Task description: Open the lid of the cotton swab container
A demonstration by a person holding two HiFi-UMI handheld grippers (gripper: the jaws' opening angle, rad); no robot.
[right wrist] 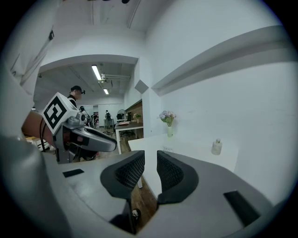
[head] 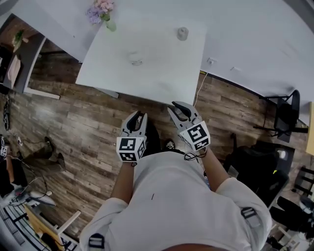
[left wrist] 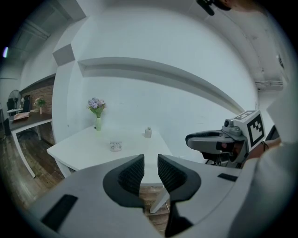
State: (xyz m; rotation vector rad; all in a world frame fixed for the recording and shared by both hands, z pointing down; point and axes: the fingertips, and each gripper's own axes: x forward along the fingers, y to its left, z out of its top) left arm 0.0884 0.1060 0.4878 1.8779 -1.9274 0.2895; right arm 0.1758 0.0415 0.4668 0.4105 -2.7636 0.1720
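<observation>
The cotton swab container (head: 136,61) is a small clear pot with its lid on, near the middle of the white table (head: 167,78). It also shows in the left gripper view as the container (left wrist: 115,146). My left gripper (head: 139,117) and right gripper (head: 178,106) hang side by side over the wooden floor, short of the table's near edge and well apart from the container. The jaws of the left gripper (left wrist: 150,169) stand a narrow gap apart with nothing between them. The right gripper (right wrist: 150,169) is the same: narrow gap, nothing held.
A vase of flowers (head: 104,12) stands at the table's far left and a small bottle (head: 182,33) at its far right. A cable (head: 198,86) hangs by the table's right corner. A black chair (head: 284,115) is at the right, and a desk (head: 32,59) at the left.
</observation>
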